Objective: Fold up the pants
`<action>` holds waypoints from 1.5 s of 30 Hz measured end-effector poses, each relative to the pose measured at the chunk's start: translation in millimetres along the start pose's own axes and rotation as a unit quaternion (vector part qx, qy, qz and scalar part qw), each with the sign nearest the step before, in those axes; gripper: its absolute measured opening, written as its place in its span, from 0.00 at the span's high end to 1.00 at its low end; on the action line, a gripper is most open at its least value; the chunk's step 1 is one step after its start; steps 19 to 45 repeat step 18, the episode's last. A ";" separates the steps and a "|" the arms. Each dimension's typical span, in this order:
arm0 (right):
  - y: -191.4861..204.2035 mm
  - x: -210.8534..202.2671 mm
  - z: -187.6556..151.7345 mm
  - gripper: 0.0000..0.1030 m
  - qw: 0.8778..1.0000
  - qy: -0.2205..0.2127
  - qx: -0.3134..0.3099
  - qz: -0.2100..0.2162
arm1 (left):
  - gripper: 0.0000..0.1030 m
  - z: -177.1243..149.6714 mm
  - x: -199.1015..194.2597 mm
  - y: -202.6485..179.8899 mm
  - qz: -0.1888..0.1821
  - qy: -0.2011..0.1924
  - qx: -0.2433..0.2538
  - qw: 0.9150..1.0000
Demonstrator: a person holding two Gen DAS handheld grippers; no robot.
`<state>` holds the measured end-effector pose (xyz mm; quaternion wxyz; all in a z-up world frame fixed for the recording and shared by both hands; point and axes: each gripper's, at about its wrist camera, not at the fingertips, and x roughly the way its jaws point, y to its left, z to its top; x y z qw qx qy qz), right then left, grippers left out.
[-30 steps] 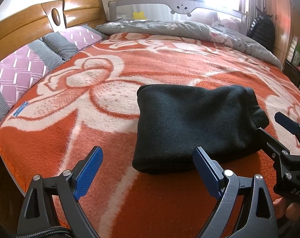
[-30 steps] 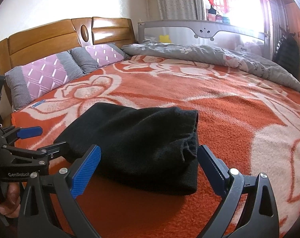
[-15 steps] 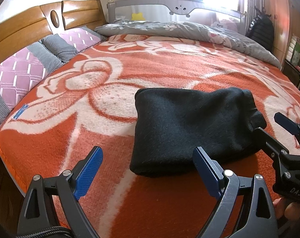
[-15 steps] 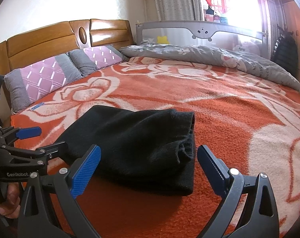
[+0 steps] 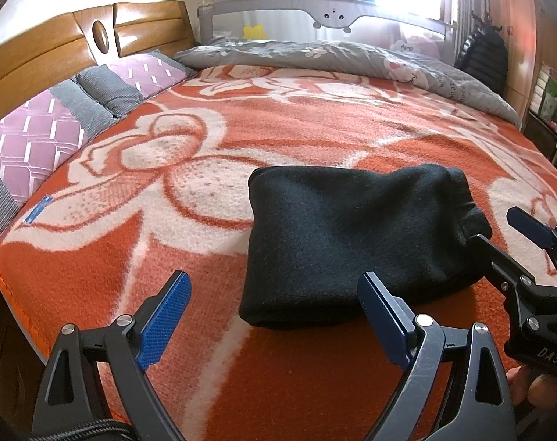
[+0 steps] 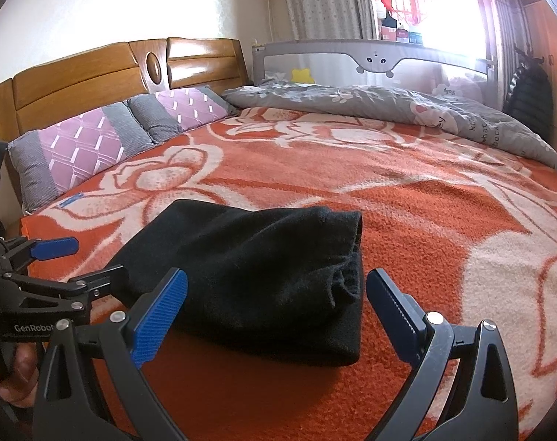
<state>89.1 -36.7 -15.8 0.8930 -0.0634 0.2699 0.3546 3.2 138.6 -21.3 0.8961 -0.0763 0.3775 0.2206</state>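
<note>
The black pants (image 5: pixel 344 235) lie folded into a compact bundle on the orange and white flowered blanket (image 5: pixel 168 191); they also show in the right wrist view (image 6: pixel 263 275). My left gripper (image 5: pixel 274 316) is open and empty, held just short of the bundle's near left corner. My right gripper (image 6: pixel 278 312) is open and empty, just short of the bundle's near right end. Each gripper shows in the other's view: the right gripper (image 5: pixel 506 235) at the right edge, the left gripper (image 6: pixel 83 261) at the left edge.
Purple and grey pillows (image 6: pixel 90 147) lie against a wooden headboard (image 6: pixel 94 73) on the left. A grey quilt (image 6: pixel 388 106) is bunched along the far side below a grey bed rail (image 6: pixel 370 58). The blanket's edge (image 5: pixel 6 286) drops off at the near left.
Both grippers have drawn back and risen slightly from the bundle. The pants have not moved. Both grippers stay open.
</note>
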 end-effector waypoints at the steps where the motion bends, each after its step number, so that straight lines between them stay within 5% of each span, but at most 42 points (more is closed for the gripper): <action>1: -0.2 -0.1 -0.2 0.05 1.000 0.000 0.000 -0.001 | 0.10 0.3 -0.2 -0.1 0.000 0.000 0.000 1.000; 45: -5.1 -3.9 4.4 0.05 1.000 -0.003 0.011 -0.003 | 0.10 8.3 1.6 1.1 -0.001 0.008 -0.006 1.000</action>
